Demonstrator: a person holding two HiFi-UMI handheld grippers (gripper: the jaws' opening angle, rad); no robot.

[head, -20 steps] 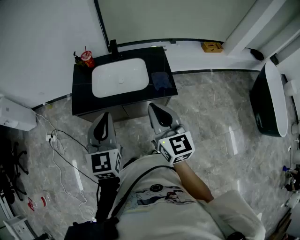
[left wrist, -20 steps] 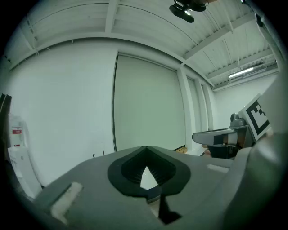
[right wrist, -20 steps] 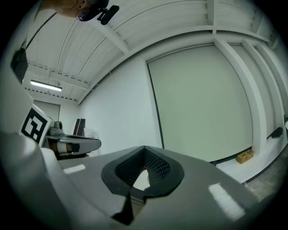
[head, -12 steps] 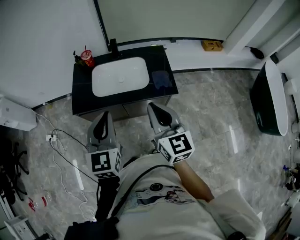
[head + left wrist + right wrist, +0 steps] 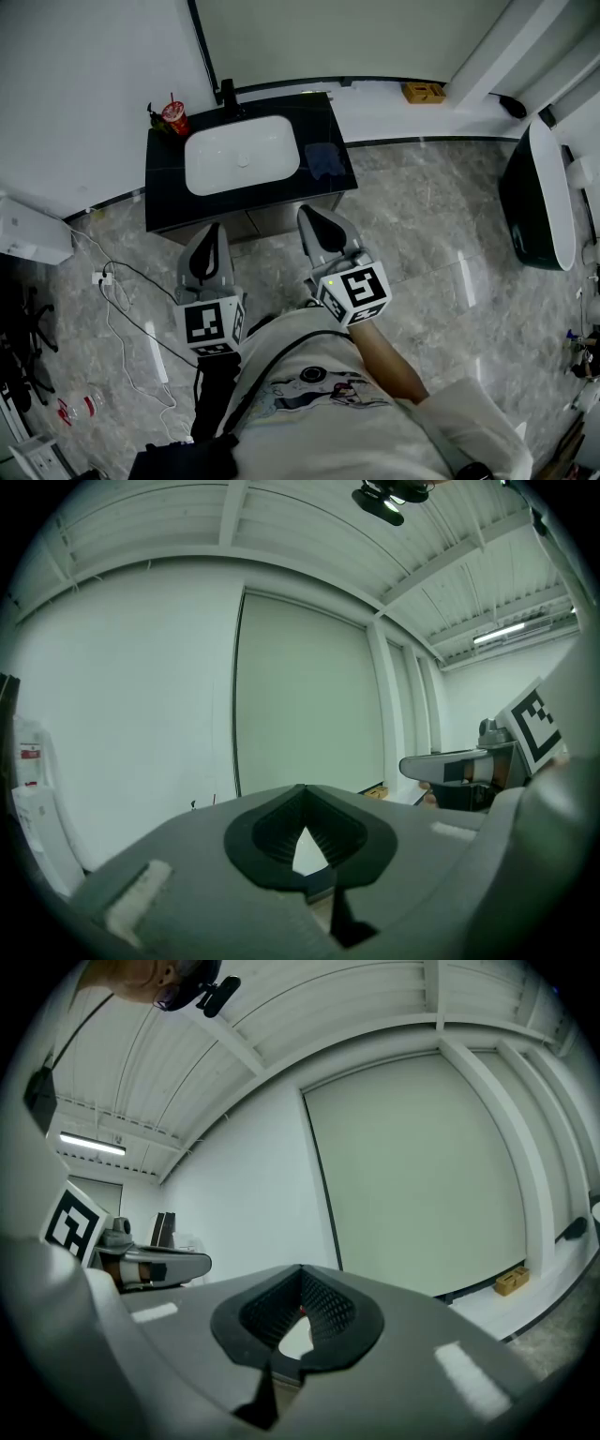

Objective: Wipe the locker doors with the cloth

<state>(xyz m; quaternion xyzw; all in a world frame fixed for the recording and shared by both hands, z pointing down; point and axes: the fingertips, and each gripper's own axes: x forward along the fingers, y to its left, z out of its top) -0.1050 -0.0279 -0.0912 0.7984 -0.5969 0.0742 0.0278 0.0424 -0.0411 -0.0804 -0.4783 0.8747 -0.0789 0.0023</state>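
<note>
In the head view, almost nothing is seen to have changed over the last moment: the left claw (image 5: 210,234) and the right claw (image 5: 315,218) are shifted only a trace from where they were held, and both are pointed at the dark worktop (image 5: 169,183) with its white basin (image 5: 242,155). The blue cloth (image 5: 323,159) is found in the same spot as before, lying flat on the worktop just right of the basin, well apart from both claws and touched by neither. The dark front beneath the worktop, taken to be the locker doors (image 5: 267,220), is left unwiped. A red cup (image 5: 173,117) stands at the worktop's far left corner. In the left gripper view, the left claw (image 5: 302,803) is shown with its jaws drawn together at the tips and nothing caught between them; only a pale wall is seen beyond, with the other claw at the right edge. In the right gripper view, the right claw (image 5: 302,1281) is likewise pressed fully closed and empty, a pale wall panel (image 5: 422,1176) ahead of it. From this stillness it is judged that the wiping has not begun: the cloth has yet to be reached, a claw would have to be opened over it, and only then can it be carried to the doors.
</note>
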